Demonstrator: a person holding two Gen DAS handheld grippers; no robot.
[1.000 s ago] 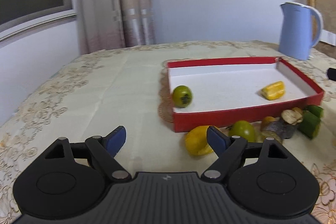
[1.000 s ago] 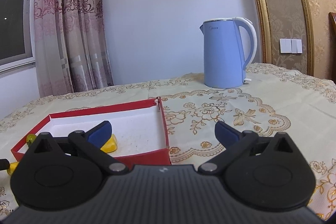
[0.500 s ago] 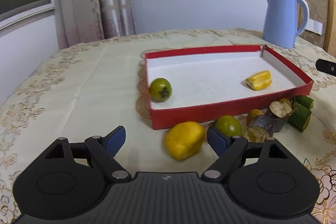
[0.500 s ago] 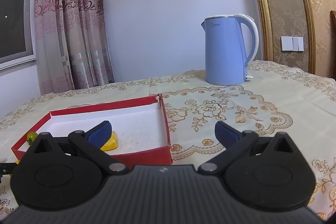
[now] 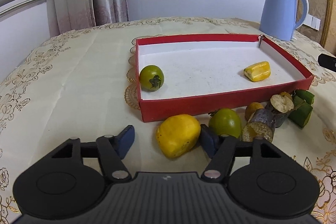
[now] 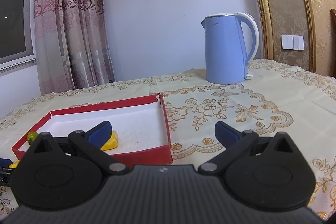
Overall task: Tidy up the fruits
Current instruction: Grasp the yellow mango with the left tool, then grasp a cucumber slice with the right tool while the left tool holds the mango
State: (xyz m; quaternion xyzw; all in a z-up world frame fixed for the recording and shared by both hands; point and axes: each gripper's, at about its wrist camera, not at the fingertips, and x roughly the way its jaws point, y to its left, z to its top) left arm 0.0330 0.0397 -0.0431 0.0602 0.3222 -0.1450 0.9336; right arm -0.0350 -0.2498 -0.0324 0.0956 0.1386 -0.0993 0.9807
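Yellow rounded fruit [image 5: 178,135] lies on the cloth-covered table [image 5: 69,85] before the red cardboard tray [image 5: 226,101], bracketed by the spread-open left gripper [image 5: 167,139] for grasping; right gripper [image 6: 162,132] idles open.

blue kettle [image 6: 227,48] on tablecloth [image 6: 273,98]

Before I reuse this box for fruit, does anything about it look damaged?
Yes. The red box is split at its far right corner: the two walls have parted there and a torn flap sticks up. The same gap shows in the right wrist view.
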